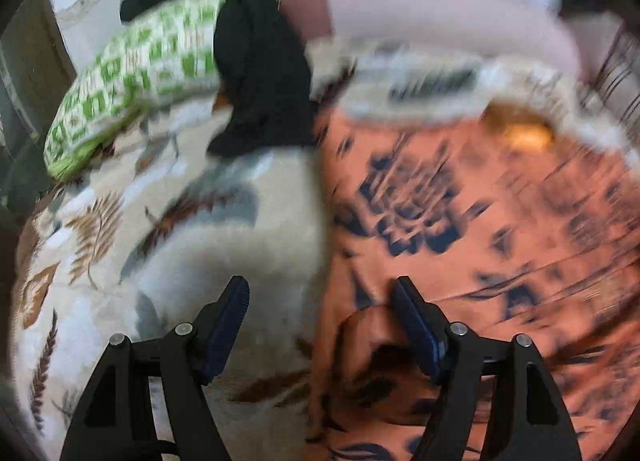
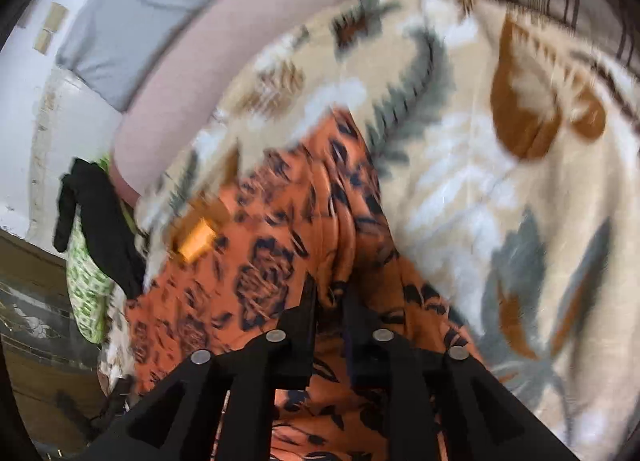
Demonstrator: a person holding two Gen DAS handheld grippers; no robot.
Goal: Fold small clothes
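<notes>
Though motion smears most of the left wrist view, the left claw (image 1: 320,301) is plainly spread wide, its two blue-padded fingers (image 1: 228,325) apart and holding nothing, one over the leaf-print blanket (image 1: 120,229) and the other over the orange floral garment (image 1: 460,221). That one garment lies flat on the blanket to the right, its far edge and a yellowish patch (image 1: 524,133) too blurred to identify. Beyond sit one green-and-white checked pillow (image 1: 132,73) with one black garment (image 1: 260,69) draped over its end, and one pink cushion (image 1: 440,9) cut off by the frame. In the right wrist view the right claw (image 2: 330,301) is pressed together on a raised ridge of the orange floral garment (image 2: 256,261), the pinched cloth largely hidden between the black fingers. The garment's lower part runs under the claw's frame and out of sight. The blanket (image 2: 500,189) fills the right side; the black garment (image 2: 100,221) and pillow (image 2: 86,301) appear small at the left edge, with the pink cushion (image 2: 192,101) above.
</notes>
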